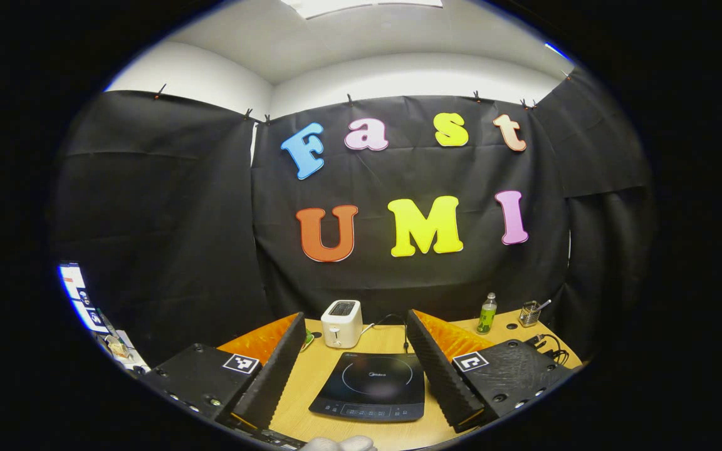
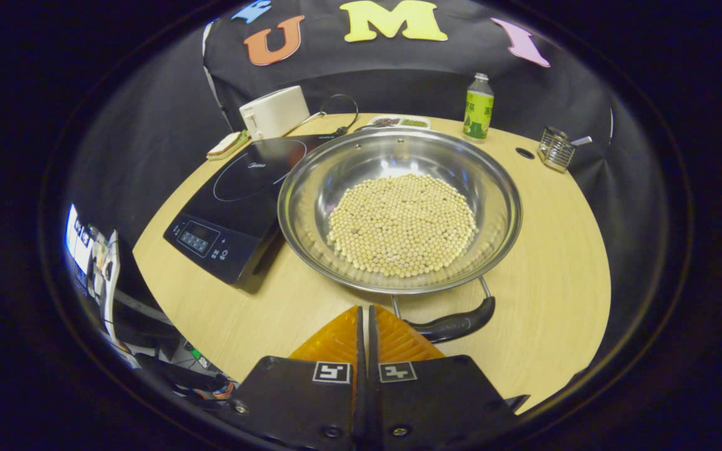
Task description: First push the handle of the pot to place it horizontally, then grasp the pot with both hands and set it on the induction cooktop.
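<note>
Left claw spread over the cooktop, right claw pressed together before the pot.

In the left gripper view, the left claw (image 1: 355, 357) is level and held high, its fingers spread wide with nothing between them; ahead through the gap lies the induction cooktop (image 1: 370, 383) on the worktop (image 1: 398, 432), the toaster (image 1: 341, 322) beyond it, a green bottle (image 1: 487, 313) and a wire holder (image 1: 529, 313) off to the right. In the right gripper view, the right claw (image 2: 366, 313) tilts down, its fingers pressed together on nothing; the cooktop sits ahead-left, the pot (image 2: 398, 210) of beans (image 2: 402, 225) straight ahead, touching the cooktop's edge. The pot's handle (image 2: 455, 324) lies just right of the fingertips.
</note>
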The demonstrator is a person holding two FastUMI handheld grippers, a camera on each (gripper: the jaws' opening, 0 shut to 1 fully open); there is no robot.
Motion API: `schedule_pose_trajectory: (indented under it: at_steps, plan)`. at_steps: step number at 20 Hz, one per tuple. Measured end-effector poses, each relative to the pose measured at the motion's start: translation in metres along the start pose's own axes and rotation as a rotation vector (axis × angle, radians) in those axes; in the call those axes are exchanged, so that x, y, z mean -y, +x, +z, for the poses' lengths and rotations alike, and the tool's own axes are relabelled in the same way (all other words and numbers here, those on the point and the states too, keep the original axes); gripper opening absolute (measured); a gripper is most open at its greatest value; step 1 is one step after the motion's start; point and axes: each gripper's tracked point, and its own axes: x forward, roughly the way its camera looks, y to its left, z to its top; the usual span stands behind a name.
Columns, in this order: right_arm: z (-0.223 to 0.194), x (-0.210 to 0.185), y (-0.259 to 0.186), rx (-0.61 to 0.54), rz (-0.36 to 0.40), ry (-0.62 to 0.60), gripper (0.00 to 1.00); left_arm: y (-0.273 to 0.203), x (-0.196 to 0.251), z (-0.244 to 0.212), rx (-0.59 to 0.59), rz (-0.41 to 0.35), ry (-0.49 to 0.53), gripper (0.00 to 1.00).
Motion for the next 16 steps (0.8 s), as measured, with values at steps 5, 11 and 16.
schedule_pose_trajectory:
  at_steps: [5, 11, 16]
  plan:
    - [-0.001, 0.021, -0.004, 0.0, -0.018, 0.023, 0.0, 0.007, 0.013, 0.002, -0.001, -0.019, 0.004, 0.96]
    - [0.003, 0.043, -0.006, -0.003, -0.032, 0.041, 0.0, 0.012, 0.024, 0.003, -0.006, -0.015, 0.01, 0.96]
    - [0.008, 0.058, -0.007, -0.006, -0.037, 0.046, 0.01, 0.015, 0.031, 0.005, -0.008, -0.008, 0.014, 0.96]
